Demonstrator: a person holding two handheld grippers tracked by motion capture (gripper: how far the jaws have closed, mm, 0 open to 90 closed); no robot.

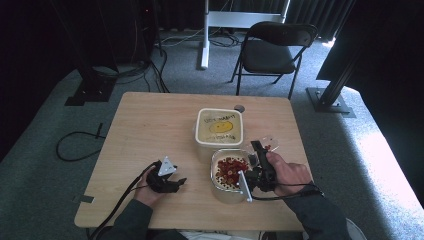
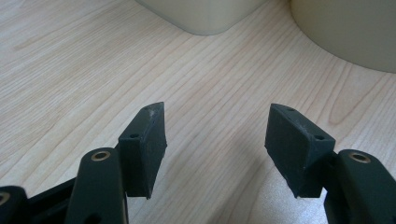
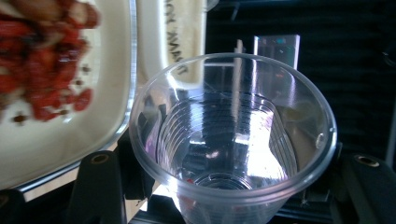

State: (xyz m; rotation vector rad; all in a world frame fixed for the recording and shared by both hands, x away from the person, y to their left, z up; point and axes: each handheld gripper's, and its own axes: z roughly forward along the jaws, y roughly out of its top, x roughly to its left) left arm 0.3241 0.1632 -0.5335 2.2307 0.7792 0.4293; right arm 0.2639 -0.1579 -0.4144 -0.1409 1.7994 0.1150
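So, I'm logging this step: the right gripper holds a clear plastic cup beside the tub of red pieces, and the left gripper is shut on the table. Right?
Not quite. The left gripper is open, its jaws apart over bare table, as the left gripper view shows. The rest stands: the right gripper holds the clear plastic cup beside the tub of red pieces.

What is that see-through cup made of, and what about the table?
The cup looks like thin clear plastic: you can see right through it, it shines, and faint rings run round its wall. The table looks like pale wood, or a wood-look top, because grain lines run across its smooth matt surface.
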